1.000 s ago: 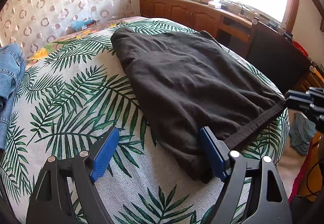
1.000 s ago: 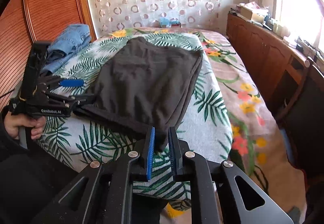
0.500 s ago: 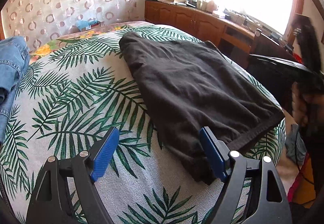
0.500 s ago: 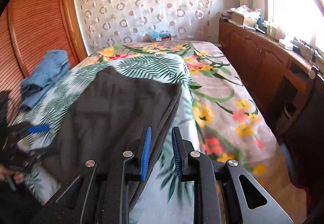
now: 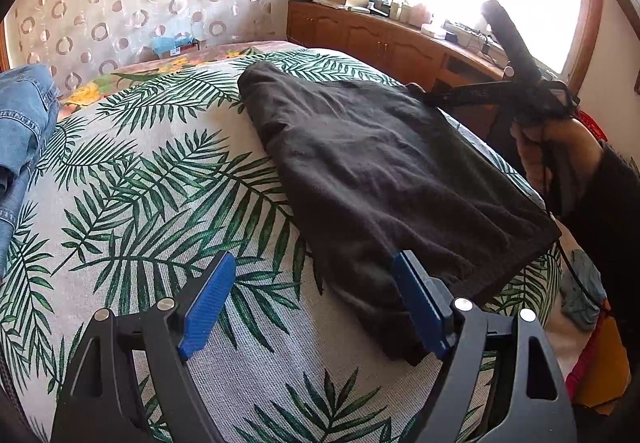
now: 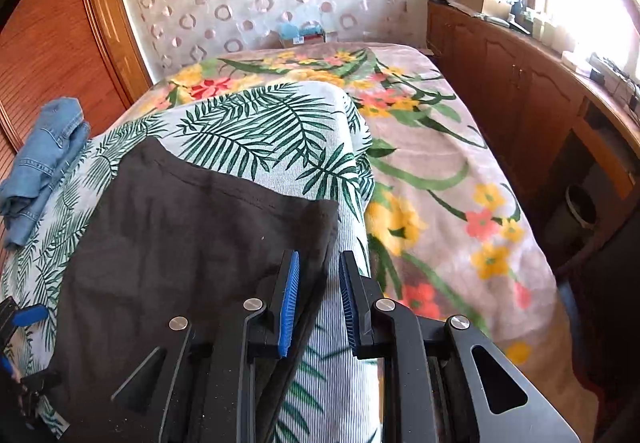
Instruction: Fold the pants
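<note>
From the left wrist I see my left gripper (image 5: 316,307) spread wide at the bed's (image 5: 120,171) near edge, its right pad at the folded black pants (image 5: 380,171), pinching nothing. Only here does a hand (image 5: 556,151) show, carrying the right gripper (image 5: 420,93). From the right wrist, its jaws (image 6: 316,303), just narrowing, straddle the pants' edge unpinched; jeans (image 6: 48,159) lie by the far edge.

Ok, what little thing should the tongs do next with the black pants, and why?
Probably pinch the right tongs shut on the side edge of the black pants. Their jaws have just been closing and that edge lies between them, but the pads aren't pressing it yet. The left tongs stand open at the near corner.
</note>
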### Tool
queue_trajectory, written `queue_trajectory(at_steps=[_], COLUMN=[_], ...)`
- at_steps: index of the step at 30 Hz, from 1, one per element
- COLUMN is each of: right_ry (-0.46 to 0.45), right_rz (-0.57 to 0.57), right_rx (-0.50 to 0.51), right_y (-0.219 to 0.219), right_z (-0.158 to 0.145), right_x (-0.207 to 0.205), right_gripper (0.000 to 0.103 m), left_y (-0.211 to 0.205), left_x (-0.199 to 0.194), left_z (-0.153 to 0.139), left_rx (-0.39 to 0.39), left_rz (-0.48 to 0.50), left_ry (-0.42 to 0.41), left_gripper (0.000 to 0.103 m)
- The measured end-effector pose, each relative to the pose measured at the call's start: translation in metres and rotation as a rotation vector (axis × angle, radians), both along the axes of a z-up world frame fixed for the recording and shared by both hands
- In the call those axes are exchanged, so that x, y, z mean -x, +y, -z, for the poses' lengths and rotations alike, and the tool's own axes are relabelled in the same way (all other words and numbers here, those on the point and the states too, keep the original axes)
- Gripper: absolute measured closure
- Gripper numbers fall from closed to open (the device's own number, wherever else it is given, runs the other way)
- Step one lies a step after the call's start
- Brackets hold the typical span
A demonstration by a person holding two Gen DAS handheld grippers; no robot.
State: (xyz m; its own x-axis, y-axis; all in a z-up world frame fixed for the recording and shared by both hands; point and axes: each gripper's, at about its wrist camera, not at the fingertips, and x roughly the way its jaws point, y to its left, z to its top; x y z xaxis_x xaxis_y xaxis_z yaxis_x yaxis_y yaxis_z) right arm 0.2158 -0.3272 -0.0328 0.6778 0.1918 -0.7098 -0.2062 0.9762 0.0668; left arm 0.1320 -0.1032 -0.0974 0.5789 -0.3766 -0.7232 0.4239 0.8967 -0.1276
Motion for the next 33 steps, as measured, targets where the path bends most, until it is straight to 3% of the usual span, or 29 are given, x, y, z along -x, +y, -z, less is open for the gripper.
queue_trajectory(at_steps=[3,13,18,20,23,33], right_ry=[-0.001,-0.034,-0.079,-0.094,-0.108,-0.084], right_rz=[-0.019,0.018,-0.012,-0.039,-0.062,-0.073], right_rx=[0.008,0.013,0.034,0.035,0.043,0.005], right_y=[0.004,0.000,0.004,0.005,0.009,0.007], right_z=[-0.003,-0.007,-0.016,-0.017,-0.013,0.010], right_x=[-0.003,-0.004,0.025,0.044,0.078,0.159], right_gripper=[0.099,0.099,0.090,0.075,0.063,0.062], left_y=[0.000,0.000,-0.002,-0.002,-0.003,-0.012], left_x=[0.000,0.000,-0.001,-0.001,-0.001,0.000], left_z=[0.000,0.001,0.003,0.003,0.003,0.005], left_rx=[-0.002,-0.004,-0.011,-0.015,-0.024,-0.088], left_rz=[0.002,0.003,0.004,0.005,0.006,0.018], left_ry=[0.001,0.005,0.012,0.012,0.013,0.010], left_gripper=[0.021,0.021,0.021,0.021,0.021,0.017])
